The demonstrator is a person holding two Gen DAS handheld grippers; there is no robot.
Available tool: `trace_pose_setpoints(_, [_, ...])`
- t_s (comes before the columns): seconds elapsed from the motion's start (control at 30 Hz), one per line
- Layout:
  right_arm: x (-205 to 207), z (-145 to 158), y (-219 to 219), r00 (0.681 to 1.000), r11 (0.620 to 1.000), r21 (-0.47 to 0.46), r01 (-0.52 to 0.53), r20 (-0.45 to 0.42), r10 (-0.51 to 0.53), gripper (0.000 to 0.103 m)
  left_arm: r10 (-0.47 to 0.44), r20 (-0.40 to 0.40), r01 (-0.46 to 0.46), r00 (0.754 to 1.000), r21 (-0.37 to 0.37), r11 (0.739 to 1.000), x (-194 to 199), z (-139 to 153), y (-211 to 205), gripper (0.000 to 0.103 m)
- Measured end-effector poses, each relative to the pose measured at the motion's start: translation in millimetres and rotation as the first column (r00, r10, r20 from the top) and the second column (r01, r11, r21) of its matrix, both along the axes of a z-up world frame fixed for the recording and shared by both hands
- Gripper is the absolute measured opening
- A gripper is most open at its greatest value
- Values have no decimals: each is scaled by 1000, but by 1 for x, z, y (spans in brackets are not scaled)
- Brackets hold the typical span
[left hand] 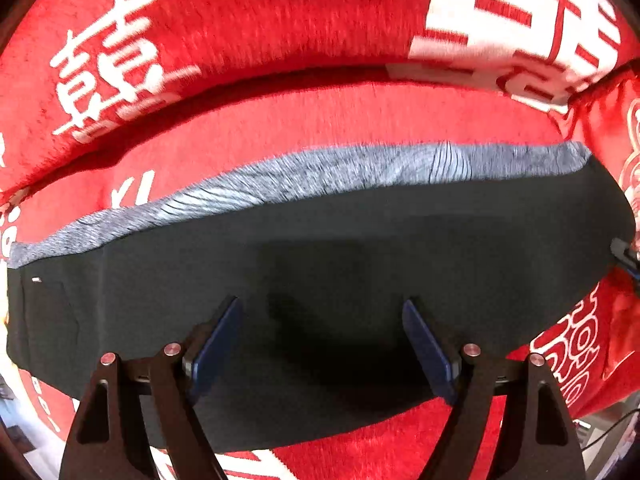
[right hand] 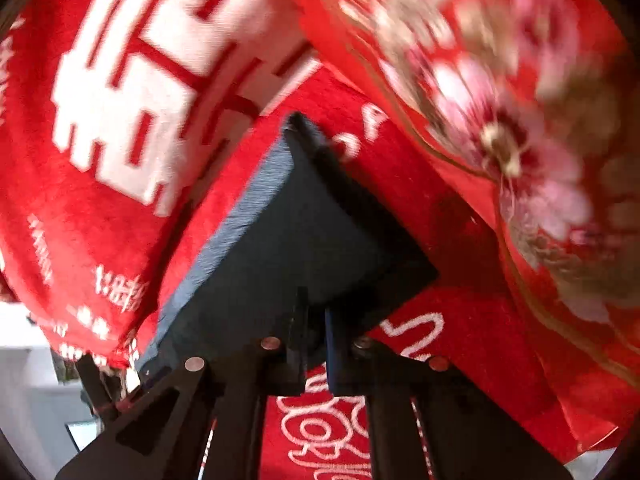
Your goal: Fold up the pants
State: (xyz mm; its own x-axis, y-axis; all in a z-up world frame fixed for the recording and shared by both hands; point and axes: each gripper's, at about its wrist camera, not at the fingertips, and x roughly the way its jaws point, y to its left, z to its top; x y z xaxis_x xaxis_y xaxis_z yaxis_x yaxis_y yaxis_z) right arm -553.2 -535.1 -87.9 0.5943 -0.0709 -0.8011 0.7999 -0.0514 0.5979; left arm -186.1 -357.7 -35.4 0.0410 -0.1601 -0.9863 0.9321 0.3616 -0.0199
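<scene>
In the left wrist view, the dark, smooth-knit pants [left hand: 360,240], folded into a flat band with a heathered grey waistband [left hand: 280,184], run crosswise just beyond the wide-open, empty left gripper [left hand: 322,344] on a fuzzy red blanket [left hand: 280,20]. In the right wrist view, the right gripper [right hand: 316,344] is closed at the pants' near corner; whether it pinches cloth is unclear.

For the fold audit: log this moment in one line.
left gripper: open above pants | right gripper: shut at pants corner | surface: red blanket

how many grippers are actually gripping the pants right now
1: the right gripper looks shut on the dark pants' near edge; the left gripper hangs open above them.
</scene>
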Motion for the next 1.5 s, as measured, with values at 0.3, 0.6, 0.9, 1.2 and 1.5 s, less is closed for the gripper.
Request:
trace_pose_setpoints(0.3, [3,-22,8,974,989,5,-150,-174,149,34,-4,3,4,1000,64,998,5,-27,21,83])
trace_pose_setpoints(0.6, [42,48,-26,942,942,-190,-276,-247,226,37,39,61,-38,997,-19,999,19,-5,-13,83])
trace_pose_setpoints(0.9, [71,-18,-102,907,949,-154,-275,-371,202,7,76,79,-74,994,-18,997,30,-34,-17,85])
trace_pose_setpoints(1.2, [53,28,-60,949,967,-111,-228,-249,196,48,122,93,-128,988,61,990,40,-11,23,85])
trace_pose_setpoints(1.5, [62,26,47,946,957,46,-286,-145,289,53,146,87,-155,986,109,982,37,-9,75,85])
